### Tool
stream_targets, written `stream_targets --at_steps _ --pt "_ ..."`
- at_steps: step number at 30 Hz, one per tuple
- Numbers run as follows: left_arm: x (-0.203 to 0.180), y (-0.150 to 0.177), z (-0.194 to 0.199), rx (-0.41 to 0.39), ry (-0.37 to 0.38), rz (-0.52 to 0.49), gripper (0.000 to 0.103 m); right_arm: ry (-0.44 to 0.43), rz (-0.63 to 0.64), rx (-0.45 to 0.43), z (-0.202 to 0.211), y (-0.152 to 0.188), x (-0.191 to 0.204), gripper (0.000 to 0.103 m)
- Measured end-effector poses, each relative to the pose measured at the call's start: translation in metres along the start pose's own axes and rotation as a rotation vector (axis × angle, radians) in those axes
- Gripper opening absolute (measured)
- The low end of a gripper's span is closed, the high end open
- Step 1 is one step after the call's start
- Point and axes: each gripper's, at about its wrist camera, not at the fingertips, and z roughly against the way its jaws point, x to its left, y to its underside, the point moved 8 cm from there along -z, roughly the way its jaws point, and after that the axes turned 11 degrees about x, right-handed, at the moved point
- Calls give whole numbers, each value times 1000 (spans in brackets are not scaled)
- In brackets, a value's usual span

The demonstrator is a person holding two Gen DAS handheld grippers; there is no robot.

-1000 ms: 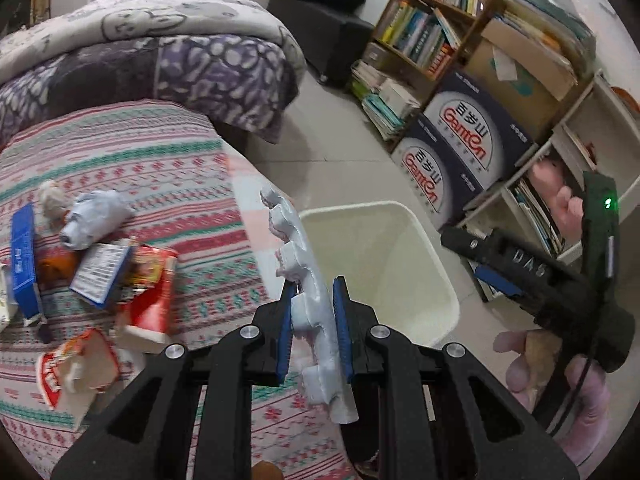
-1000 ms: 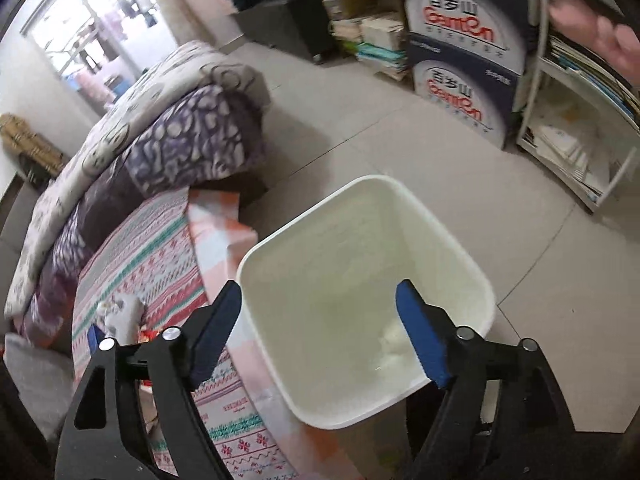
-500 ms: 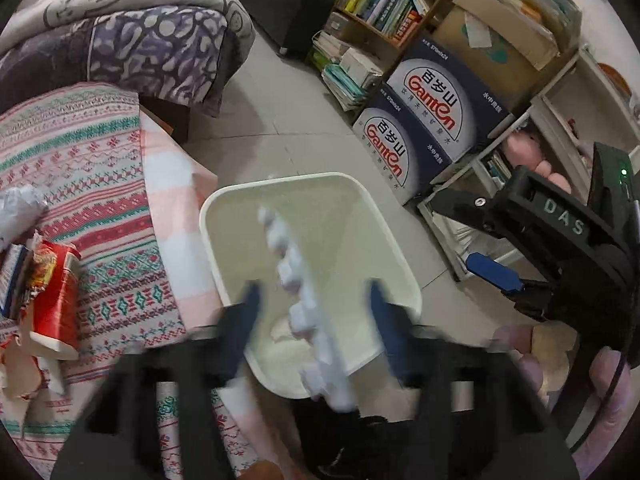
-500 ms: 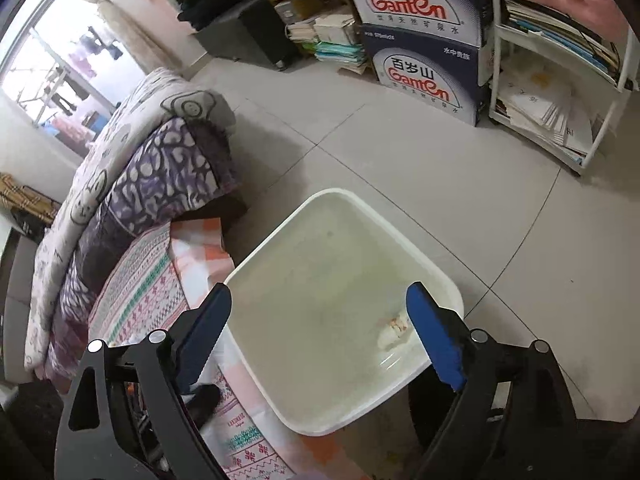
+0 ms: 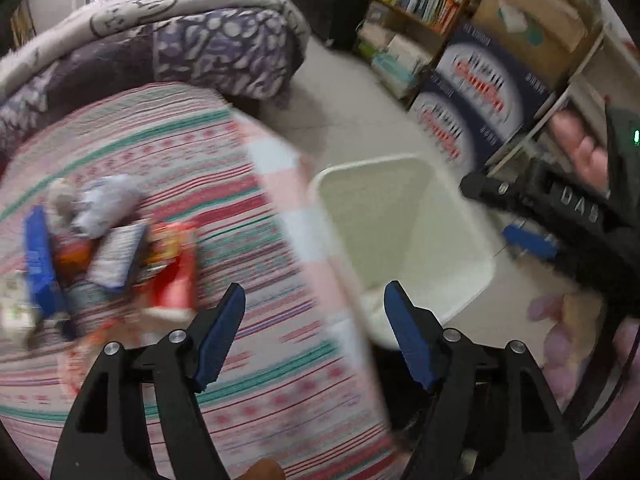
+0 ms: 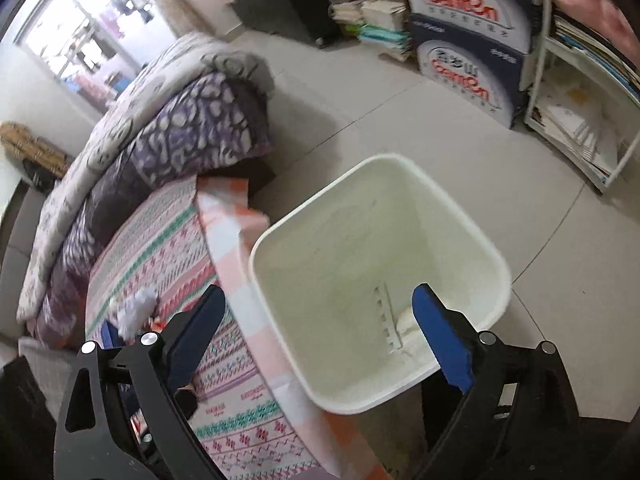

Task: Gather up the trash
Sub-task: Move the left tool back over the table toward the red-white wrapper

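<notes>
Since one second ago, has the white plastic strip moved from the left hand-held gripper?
Yes. The left hand-held gripper is opening with nothing between its jaws; the white plastic strip now lies down inside the white bin.

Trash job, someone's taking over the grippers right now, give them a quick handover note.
Left gripper: jaws opening, nothing between them, over the table edge.
Right gripper: jaws opening, empty, above the bin.
White plastic strip lies inside the bin with a pale scrap beside it.
Left to do: the wrappers and boxes piled on the striped tablecloth, plus crumpled paper.
Bin stands on the floor right against the table.
</notes>
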Motion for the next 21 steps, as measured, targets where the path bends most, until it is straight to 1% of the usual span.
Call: stream_targets --at_steps 1,2,4,7,8,10,12,13,14,16,18,20,21 --pt "8 5 1 15 -25 -14 71 2 9 10 -3 3 4 91" --pt "21 14 2 45 -64 -35 71 5 17 21 -7 6 8 92" --pt "41 27 2 102 -116 -62 72 12 38 41 -14 12 16 92" --pt "66 45 -3 155 -183 -99 72 24 78 66 -23 21 29 92" --pt "80 52 -7 174 -225 -113 72 30 95 72 -26 24 34 92" --pt "94 62 -15 203 -264 -130 72 43 128 83 -33 30 44 92" --pt "110 71 -28 241 -331 -154 72 49 163 100 -40 36 55 92" --pt "117 74 -33 252 -365 -166 72 50 176 109 -43 38 60 92" --pt "121 76 -35 257 -382 -172 72 51 190 117 -46 41 65 92" --pt "132 80 -41 272 -408 -178 72 55 215 129 -52 47 75 93" --pt "140 82 -44 270 -439 -182 72 56 236 140 -58 52 85 93" --pt "149 84 -43 262 -452 -172 71 56 248 150 -62 56 93 93" --pt "156 85 -42 253 -456 -154 60 56 252 157 -65 59 96 94"
